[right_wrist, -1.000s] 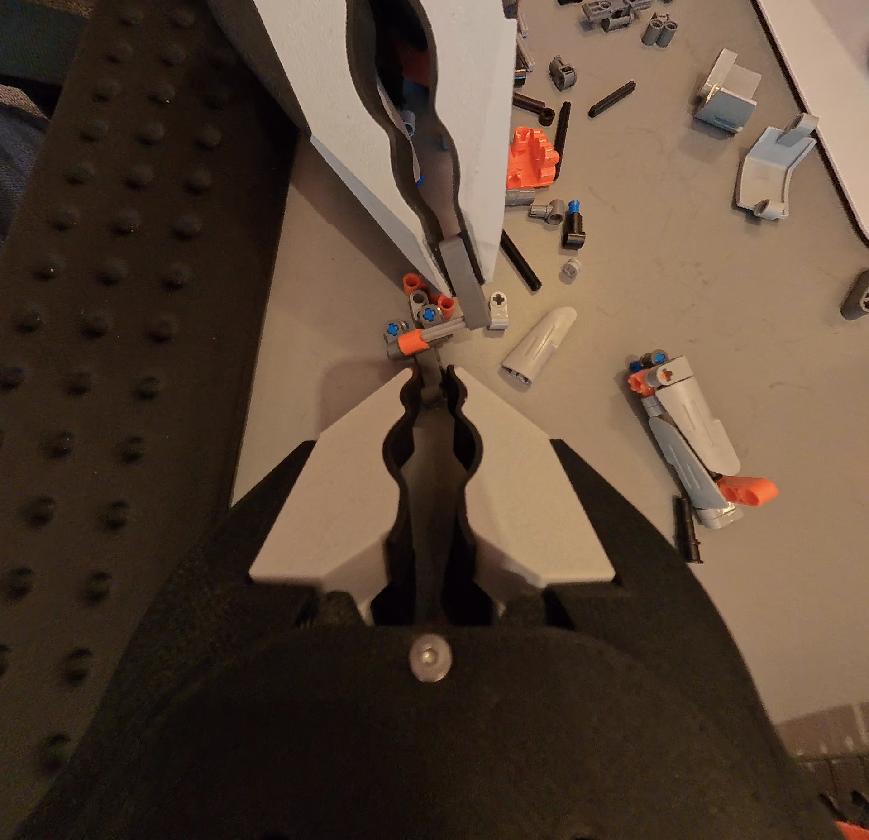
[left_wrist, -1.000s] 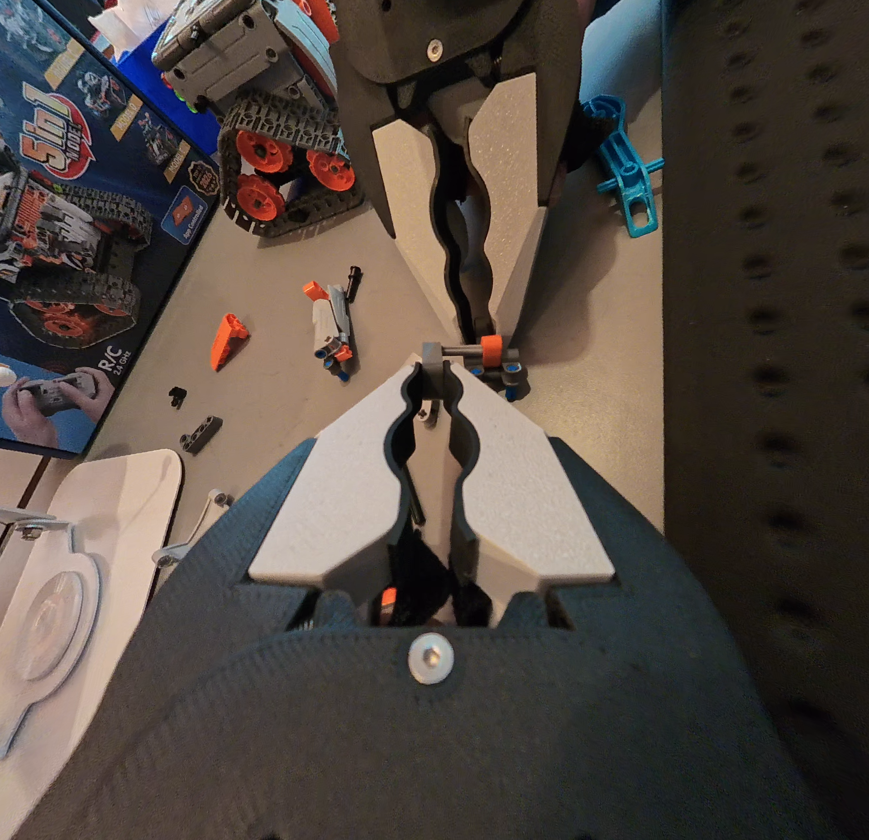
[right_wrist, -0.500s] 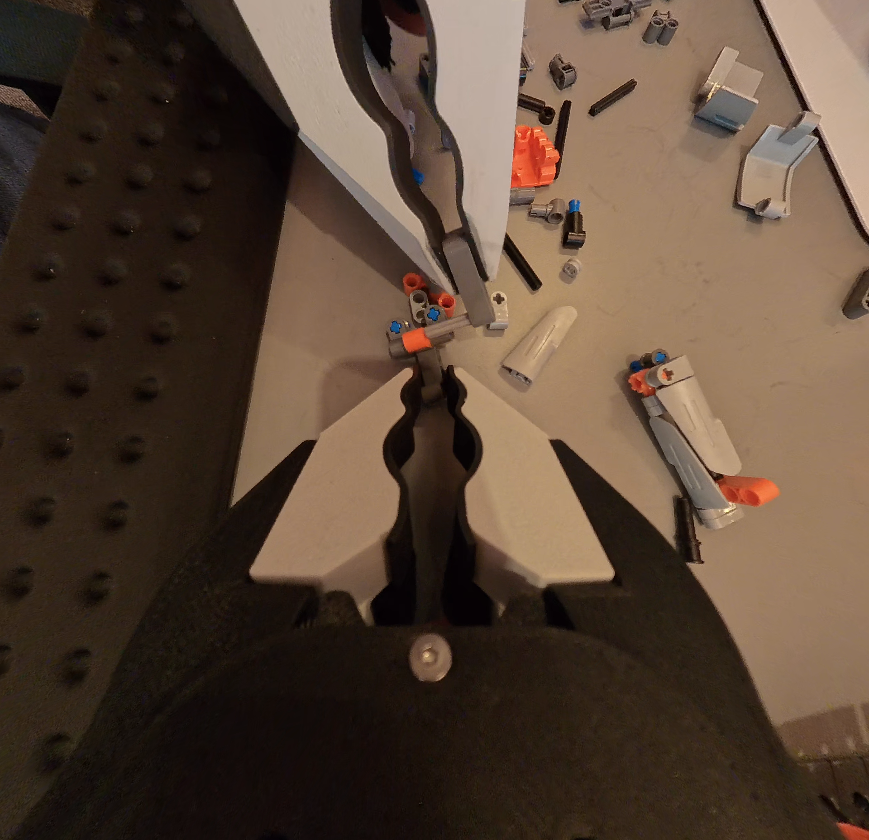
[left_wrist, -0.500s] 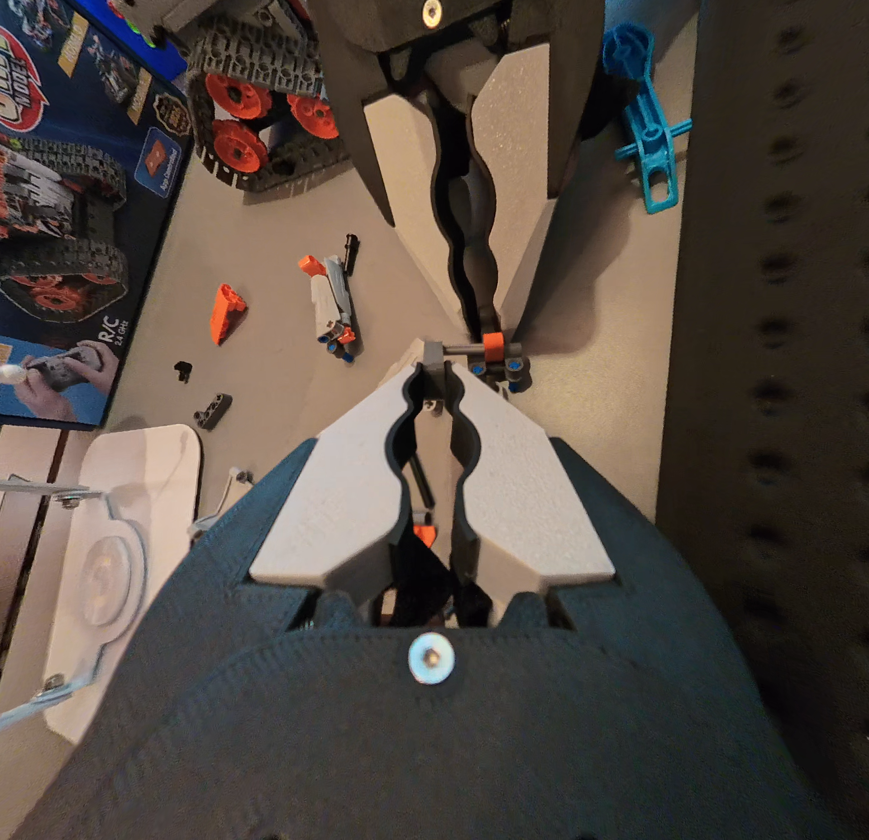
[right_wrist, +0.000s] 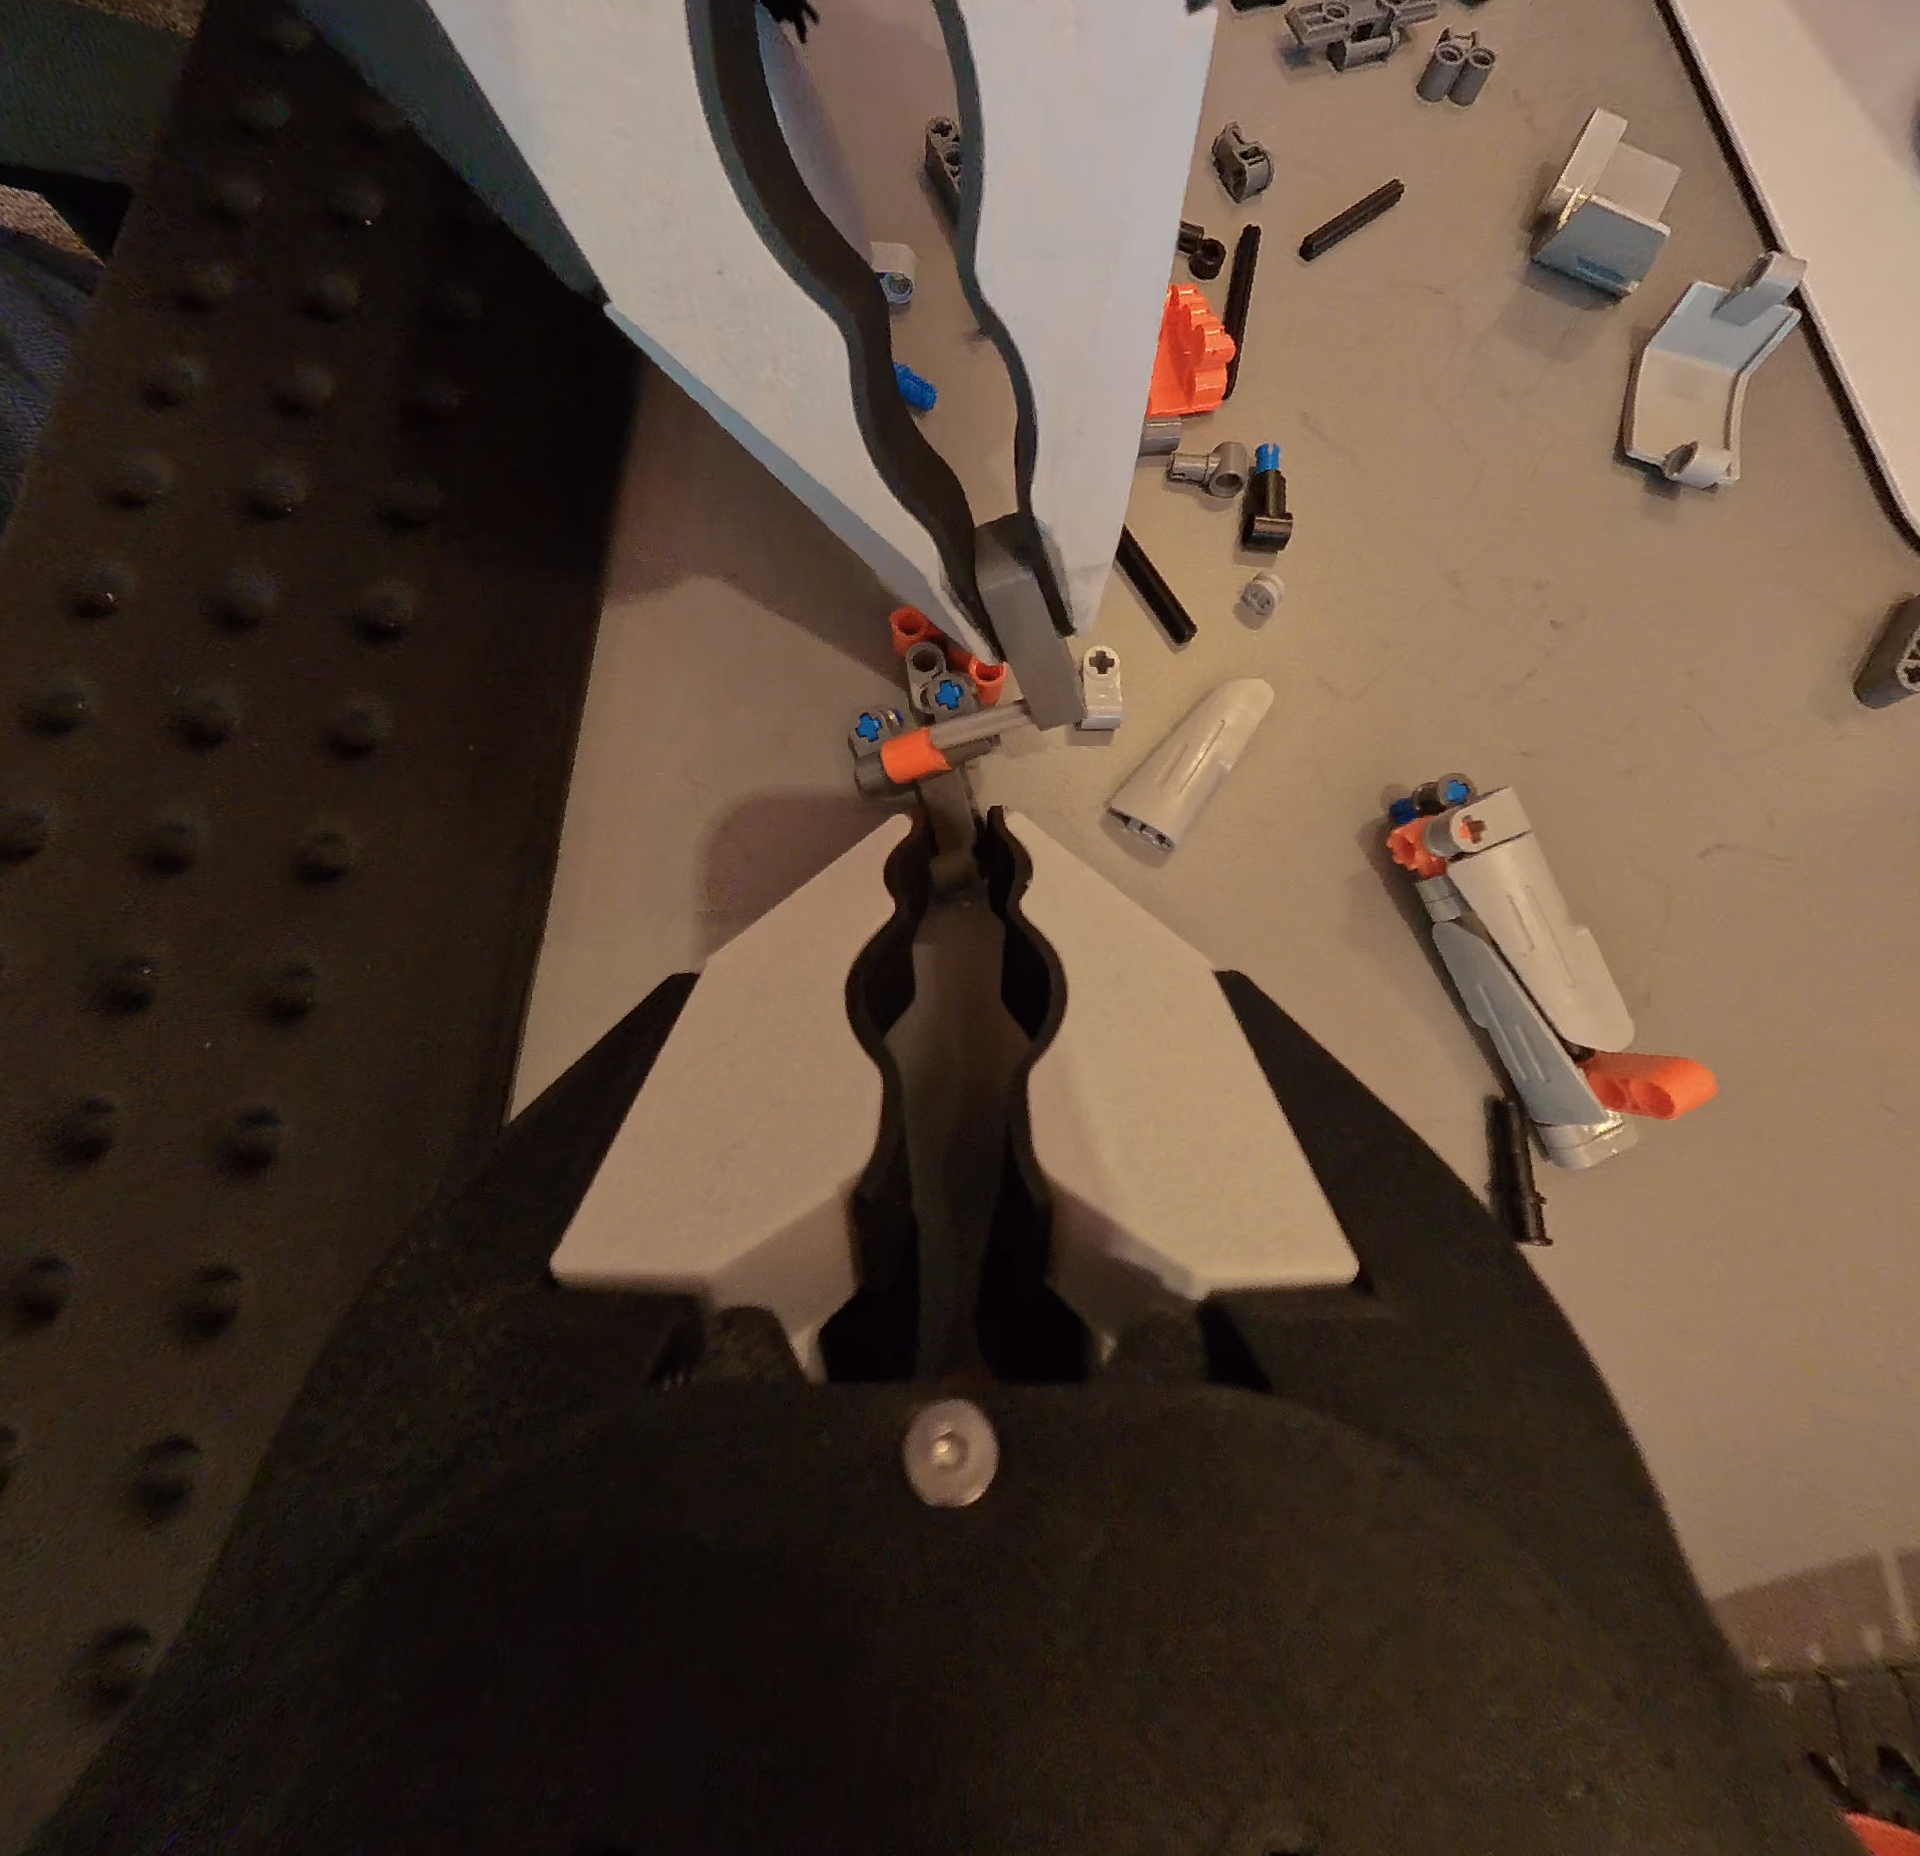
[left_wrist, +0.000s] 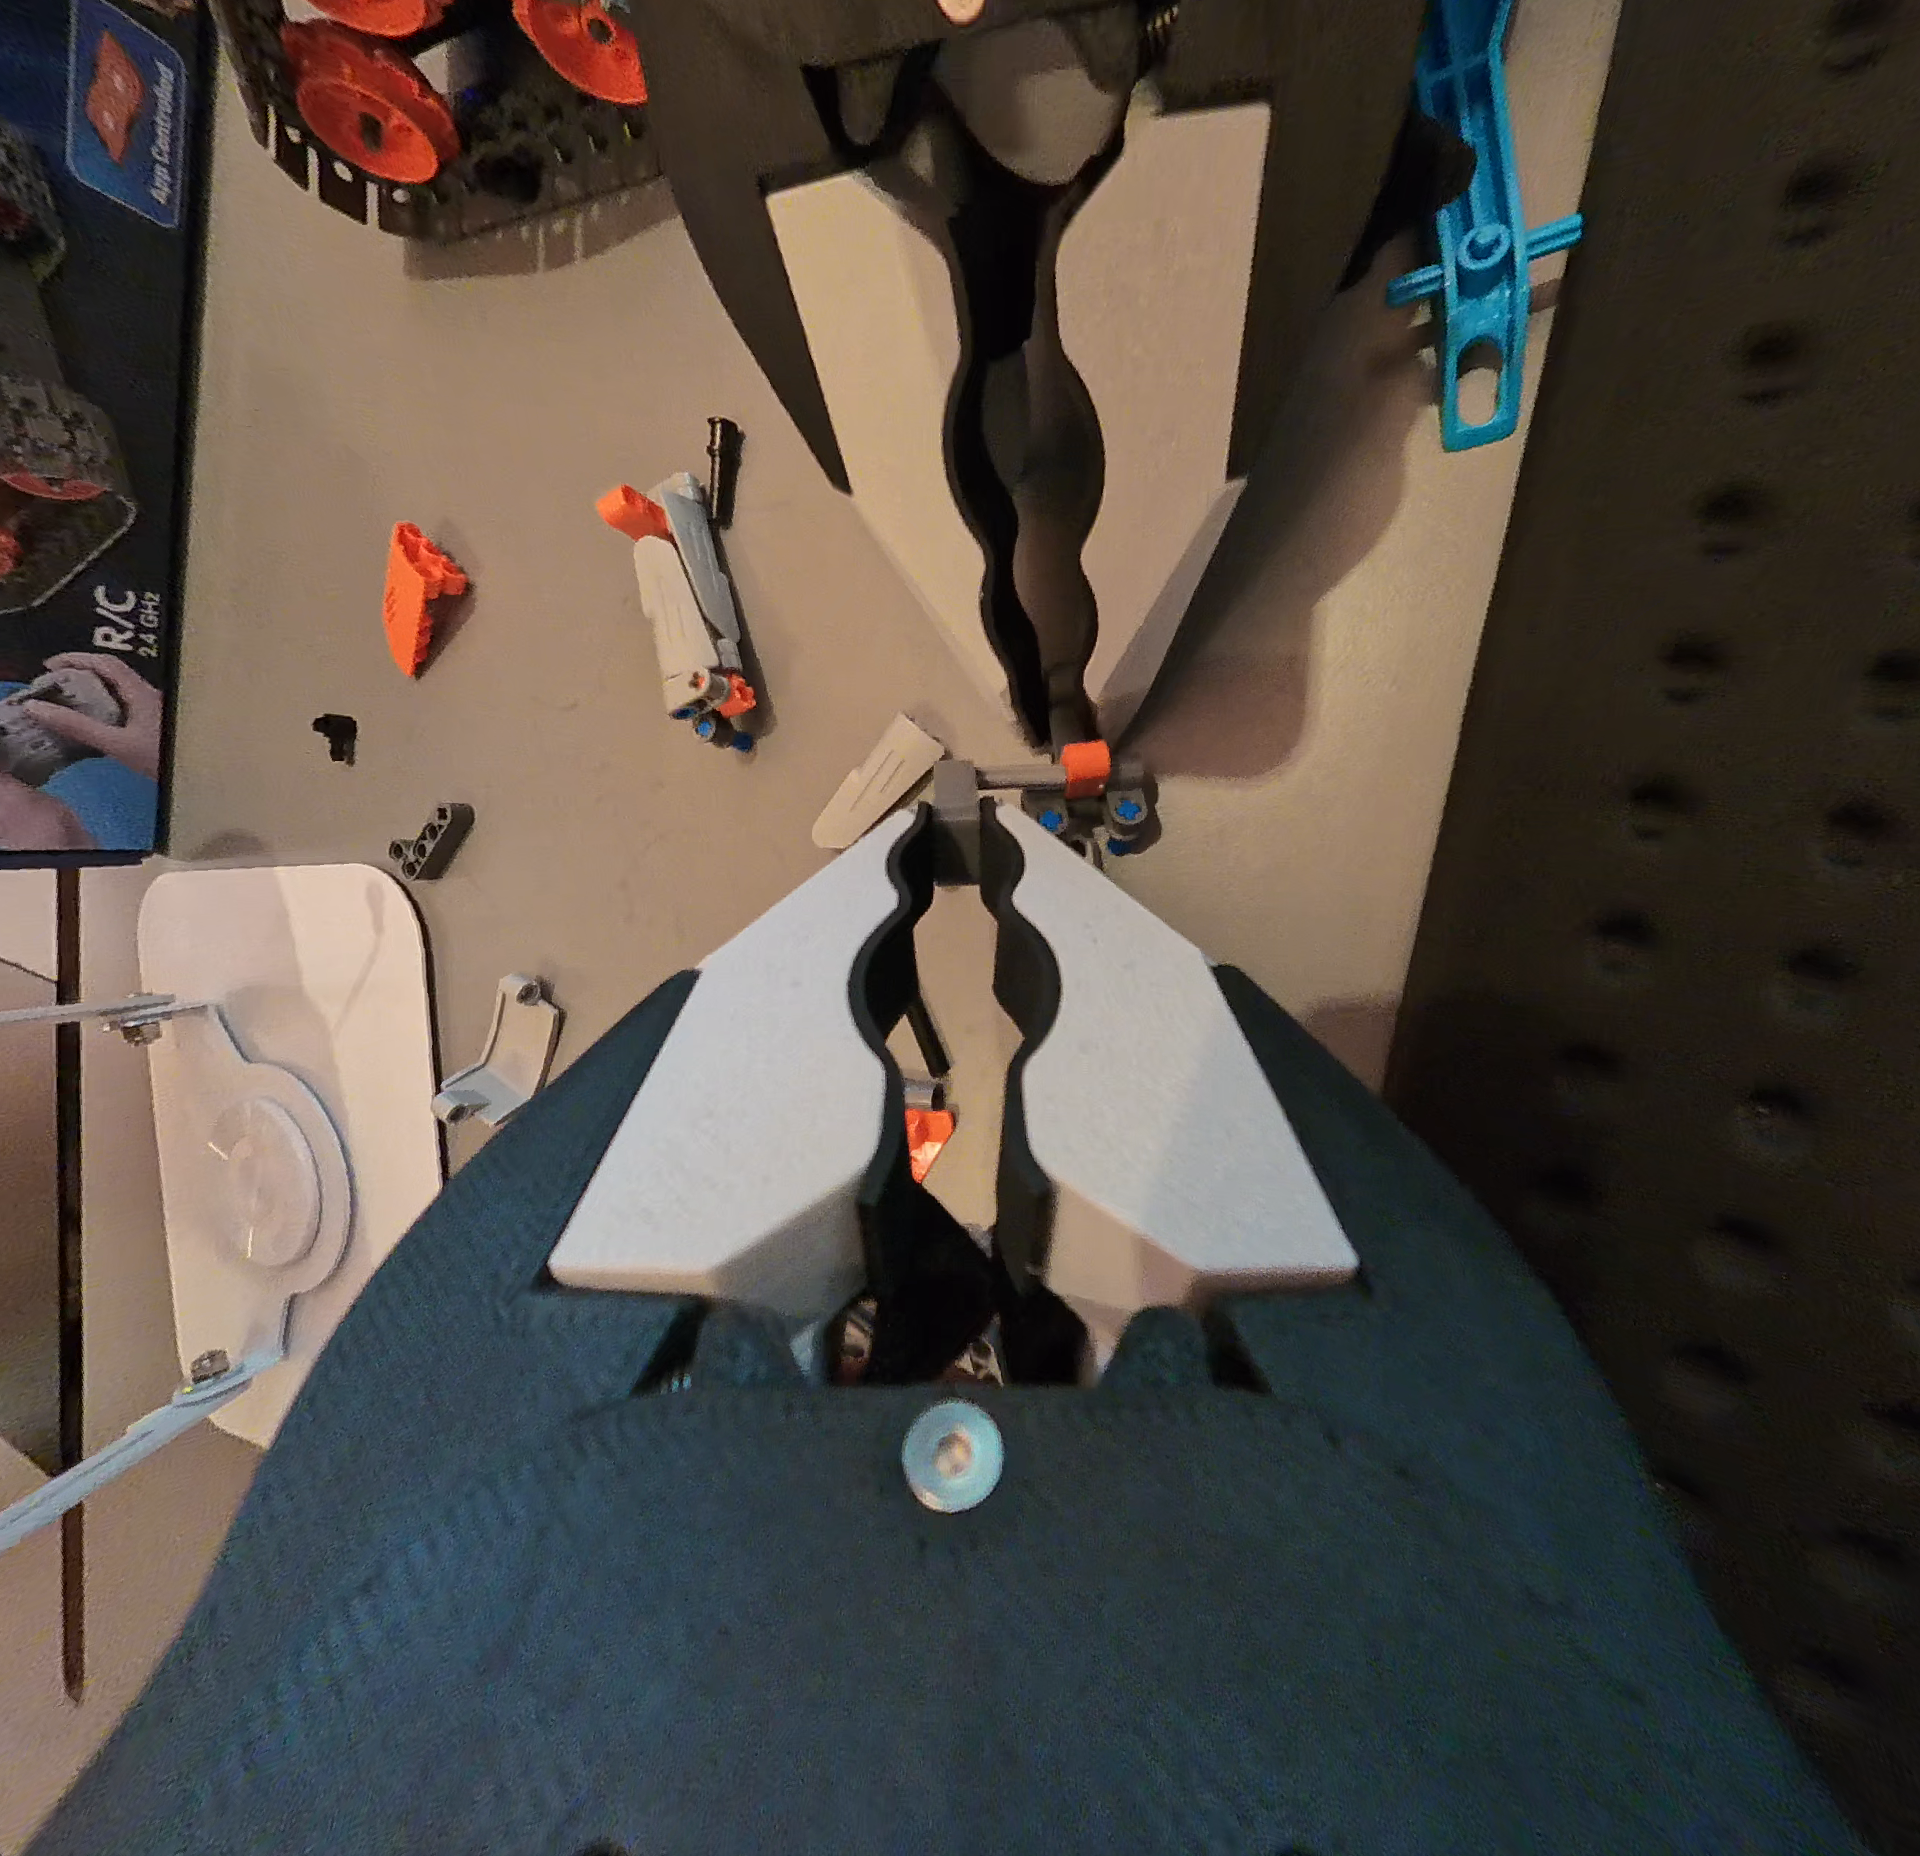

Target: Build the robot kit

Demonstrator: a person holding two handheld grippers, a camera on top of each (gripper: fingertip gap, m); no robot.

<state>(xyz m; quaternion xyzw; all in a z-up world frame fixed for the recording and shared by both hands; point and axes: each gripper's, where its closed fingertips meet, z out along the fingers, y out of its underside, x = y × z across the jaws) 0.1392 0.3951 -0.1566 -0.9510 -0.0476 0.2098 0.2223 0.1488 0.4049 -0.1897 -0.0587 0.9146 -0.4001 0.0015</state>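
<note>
Just above the desk (right_wrist: 1403, 663), near its dark studded border (right_wrist: 260, 663), a small brick assembly (right_wrist: 940, 741) is held between the two grippers. It consists of a grey axle carrying an orange bush, with blue-pinned grey connectors clustered beneath.

The left gripper (left_wrist: 961, 835) has its fingers pressed onto a flat dark grey beam (left_wrist: 958, 809) at one end of the axle; the beam sits right at the fingertips and sticks out a little past them.

The right gripper (right_wrist: 951, 835) meets it head-on. Its fingers are pinched on a thin dark stem beside the orange bush, again only at the very tips, so the axle lies crosswise between the two sets of fingers.

On the desk just beside the assembly lies a pale grey tapered shell (right_wrist: 1190, 762). Farther out rest a grey and orange sub-build (right_wrist: 1527, 985), an orange wedge piece (left_wrist: 416, 591), black pins and loose grey connectors. A tracked vehicle with orange wheels (left_wrist: 416, 92), a printed box (left_wrist: 83, 404), a blue lever tool (left_wrist: 1475, 206) and a white board (left_wrist: 281, 1079) sit at the edges.
</note>
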